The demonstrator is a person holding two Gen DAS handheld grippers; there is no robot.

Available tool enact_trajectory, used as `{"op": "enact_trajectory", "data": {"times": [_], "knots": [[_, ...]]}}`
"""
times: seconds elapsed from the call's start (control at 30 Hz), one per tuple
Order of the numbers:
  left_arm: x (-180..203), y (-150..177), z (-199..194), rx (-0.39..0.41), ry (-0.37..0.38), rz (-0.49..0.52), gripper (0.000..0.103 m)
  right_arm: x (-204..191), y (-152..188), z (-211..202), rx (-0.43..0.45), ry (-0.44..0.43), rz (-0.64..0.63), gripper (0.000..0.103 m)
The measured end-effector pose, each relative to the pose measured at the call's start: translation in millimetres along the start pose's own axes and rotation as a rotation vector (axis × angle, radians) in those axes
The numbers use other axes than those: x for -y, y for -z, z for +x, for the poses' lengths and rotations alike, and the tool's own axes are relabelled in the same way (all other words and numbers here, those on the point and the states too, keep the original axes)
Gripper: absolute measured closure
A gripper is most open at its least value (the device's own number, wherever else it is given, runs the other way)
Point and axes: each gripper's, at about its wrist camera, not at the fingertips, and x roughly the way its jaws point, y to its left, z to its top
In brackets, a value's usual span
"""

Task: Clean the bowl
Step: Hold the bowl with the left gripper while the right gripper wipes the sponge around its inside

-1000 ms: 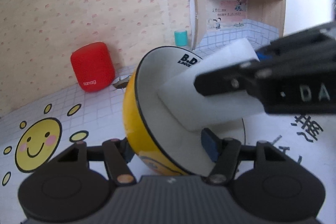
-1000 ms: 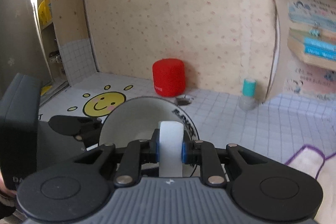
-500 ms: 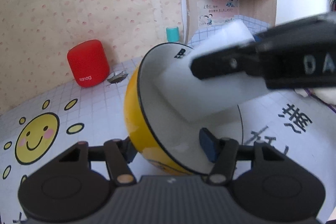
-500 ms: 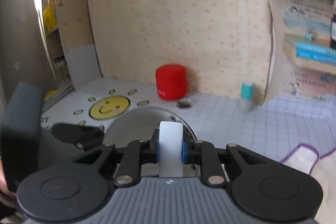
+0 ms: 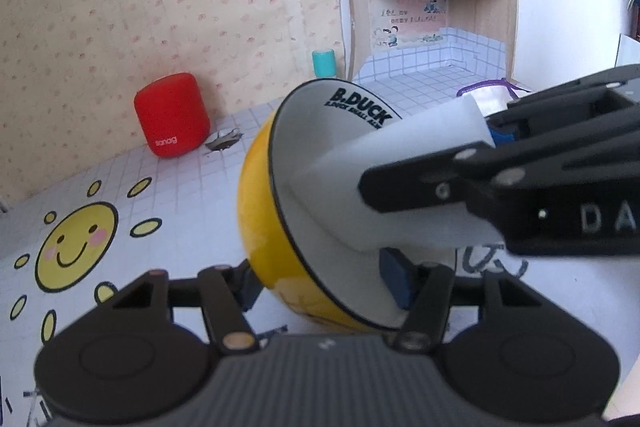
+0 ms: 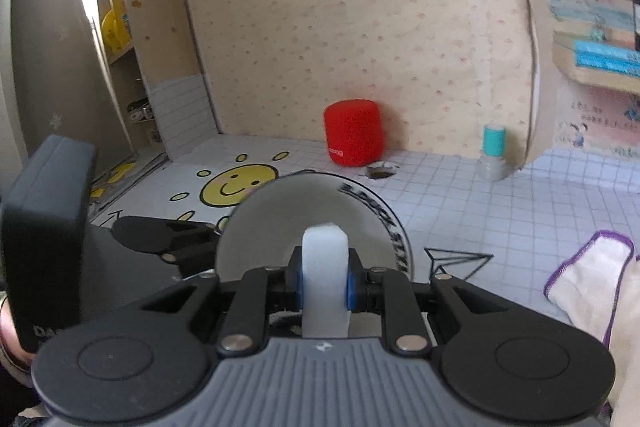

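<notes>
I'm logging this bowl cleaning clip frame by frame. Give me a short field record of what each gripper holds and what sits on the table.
left gripper: shut on the rim of the tilted yellow bowl
right gripper: shut on a white sponge
sponge position: inside the bowl, against its white inner wall
table: red speaker, teal-capped bottle, white cloth

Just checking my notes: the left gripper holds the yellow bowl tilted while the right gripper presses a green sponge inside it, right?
Not quite: the sponge is white, not green, as the left wrist view shows. The left gripper does hold the yellow bowl tilted, with the right gripper pressing the sponge inside.
</notes>
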Motion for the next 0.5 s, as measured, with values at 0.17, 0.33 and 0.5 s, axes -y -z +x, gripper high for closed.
{"op": "enact_trajectory", "data": {"times": [0.17,0.33,0.5], "knots": [[-2,-6,7,-0.004,-0.002,0.048,0.045,1,-16,0,0.045,0.031,-0.018,0.085],[0,-11,13,-0.006,-0.007,0.079,0.046,18,-8,4,0.018,0.087,0.014,0.085],[2,-10,14,-0.004,-0.013,0.043,0.045,18,0,3,0.000,0.064,0.018,0.085]]}}
